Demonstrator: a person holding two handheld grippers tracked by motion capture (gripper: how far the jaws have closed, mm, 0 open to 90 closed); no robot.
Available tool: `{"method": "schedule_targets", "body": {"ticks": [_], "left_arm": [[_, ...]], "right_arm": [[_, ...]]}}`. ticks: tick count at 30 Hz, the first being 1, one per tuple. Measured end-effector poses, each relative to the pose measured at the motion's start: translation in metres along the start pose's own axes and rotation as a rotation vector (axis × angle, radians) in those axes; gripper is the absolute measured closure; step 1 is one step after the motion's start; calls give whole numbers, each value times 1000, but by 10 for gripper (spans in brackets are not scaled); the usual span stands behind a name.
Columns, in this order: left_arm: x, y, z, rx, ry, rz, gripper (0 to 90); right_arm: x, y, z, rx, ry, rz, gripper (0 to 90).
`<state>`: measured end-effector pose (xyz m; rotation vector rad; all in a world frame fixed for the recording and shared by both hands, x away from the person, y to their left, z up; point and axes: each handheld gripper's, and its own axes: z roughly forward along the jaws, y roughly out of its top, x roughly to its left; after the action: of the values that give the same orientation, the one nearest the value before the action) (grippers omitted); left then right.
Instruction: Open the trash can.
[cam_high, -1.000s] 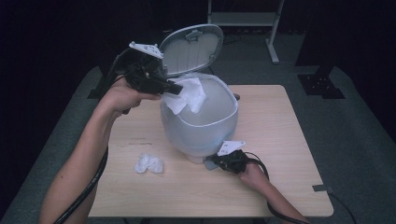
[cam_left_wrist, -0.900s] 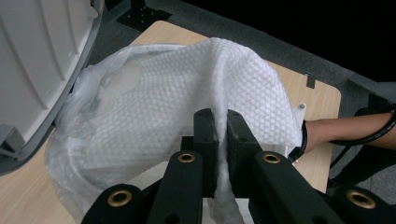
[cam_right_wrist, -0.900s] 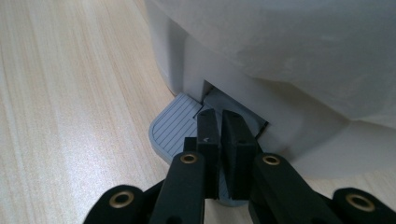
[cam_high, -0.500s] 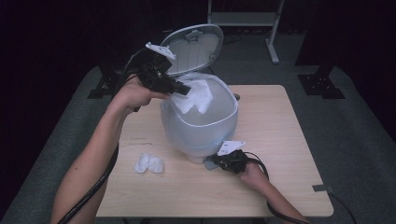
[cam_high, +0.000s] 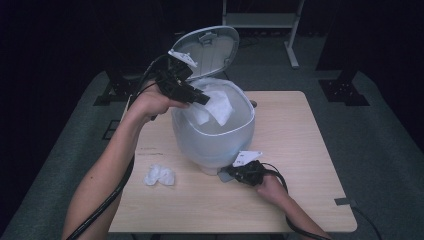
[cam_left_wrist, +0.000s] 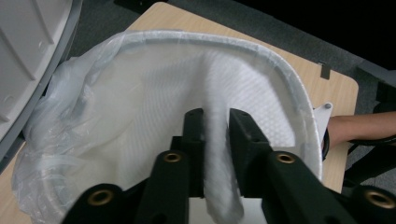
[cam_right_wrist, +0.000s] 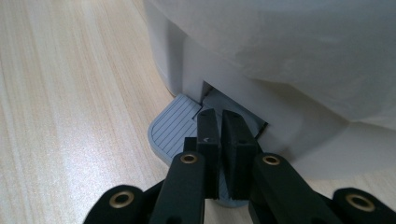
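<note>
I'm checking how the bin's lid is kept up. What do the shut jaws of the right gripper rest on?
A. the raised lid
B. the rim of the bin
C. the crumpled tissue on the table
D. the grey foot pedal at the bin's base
D: in the right gripper view the right gripper has its shut jaws down on the ribbed grey pedal at the foot of the bin.

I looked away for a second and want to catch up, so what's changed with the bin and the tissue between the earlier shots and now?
The left gripper has carried the white tissue from the bin's near-left rim to over its open mouth. Its jaws have just been opening, with the tissue between them. Unchanged: the right gripper, shut, rests on the grey pedal, the lid stands open, the bin is where it was, and the crumpled tissue lies on the table.
</note>
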<state>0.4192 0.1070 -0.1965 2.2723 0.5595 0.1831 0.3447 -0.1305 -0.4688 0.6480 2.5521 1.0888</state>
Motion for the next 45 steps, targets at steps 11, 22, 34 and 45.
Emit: {"method": "schedule_targets", "body": {"ticks": [11,22,34,45], "left_arm": [[1,0,6,4,-5,-4,654],[-2,-3,8,-17,-49,-7,639],[-7,-11,1,-40,-72,-2,614],[-11,-24,-6,-66,-87,-10,567]], "right_arm": [[0,0,0,-2,-3,0,856],[0,-1,0,-4,-6,-1,856],[1,-1,0,-5,-4,9,856],[1,-1,0,-6,-7,9,856]]}}
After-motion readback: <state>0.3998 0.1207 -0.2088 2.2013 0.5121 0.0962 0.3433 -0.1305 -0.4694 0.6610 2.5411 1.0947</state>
